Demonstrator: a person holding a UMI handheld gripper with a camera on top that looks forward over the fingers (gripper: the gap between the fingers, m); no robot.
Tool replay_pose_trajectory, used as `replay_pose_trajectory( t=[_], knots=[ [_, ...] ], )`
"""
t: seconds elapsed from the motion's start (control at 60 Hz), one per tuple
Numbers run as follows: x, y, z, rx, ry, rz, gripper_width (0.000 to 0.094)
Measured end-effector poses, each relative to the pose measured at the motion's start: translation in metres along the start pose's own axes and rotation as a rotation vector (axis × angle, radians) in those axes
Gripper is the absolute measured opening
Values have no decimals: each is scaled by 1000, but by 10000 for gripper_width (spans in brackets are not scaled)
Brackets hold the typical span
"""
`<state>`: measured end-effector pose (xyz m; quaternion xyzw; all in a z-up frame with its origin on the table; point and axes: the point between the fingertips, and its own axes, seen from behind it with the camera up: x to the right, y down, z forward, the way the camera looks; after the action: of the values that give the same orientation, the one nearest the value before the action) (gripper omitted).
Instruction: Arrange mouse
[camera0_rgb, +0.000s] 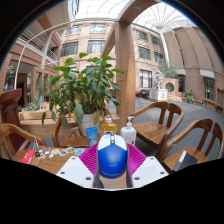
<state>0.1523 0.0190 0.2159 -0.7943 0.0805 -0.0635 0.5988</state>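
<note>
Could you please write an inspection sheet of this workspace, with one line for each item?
Surface: wooden table, partly visible beside the fingers.
Job's things: blue mouse between the fingers, on a pink mat.
Clutter: two bottles and a potted plant beyond the mouse; colourful items at the table's far side, too small to identify.
Grippers: gripper close around the mouse; contact cannot be judged.
Cables: nothing seen.
Surroundings: wooden chairs, an atrium with brick walls and a glass roof.
</note>
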Motion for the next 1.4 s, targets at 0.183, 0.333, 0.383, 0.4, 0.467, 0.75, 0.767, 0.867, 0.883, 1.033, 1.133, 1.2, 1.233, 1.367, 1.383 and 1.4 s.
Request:
replay_pose_trajectory(
  t=[0.183, 0.333, 0.383, 0.4, 0.467, 0.75, 0.767, 0.867, 0.883, 1.033, 1.133, 1.2, 1.233, 1.367, 1.383, 1.4],
  knots=[
    [-91, 78, 22, -141, -109, -55, 367],
    [-123, 182, 36, -318, -130, -73, 372],
    [-128, 204, 35, -358, -127, -87, 382],
    [-130, 210, 35, -369, -128, -88, 390],
    [-132, 219, 36, -381, -132, -82, 427],
    [-128, 193, -2, -360, -124, -68, 842],
    [-127, 189, -7, -354, -120, -71, 847],
    [-123, 164, -44, -329, -122, -67, 855],
    [-123, 161, -51, -324, -123, -67, 855],
    [-114, 127, -119, -263, -112, -91, 858],
    [-112, 113, -163, -243, -117, -94, 856],
    [-111, 110, -190, -236, -121, -93, 857],
    [-111, 108, -202, -237, -128, -93, 856],
    [-109, 110, -239, -238, -134, -96, 854],
    [-108, 110, -243, -238, -135, -97, 854],
    [-108, 110, -246, -236, -136, -98, 857]
  ],
)
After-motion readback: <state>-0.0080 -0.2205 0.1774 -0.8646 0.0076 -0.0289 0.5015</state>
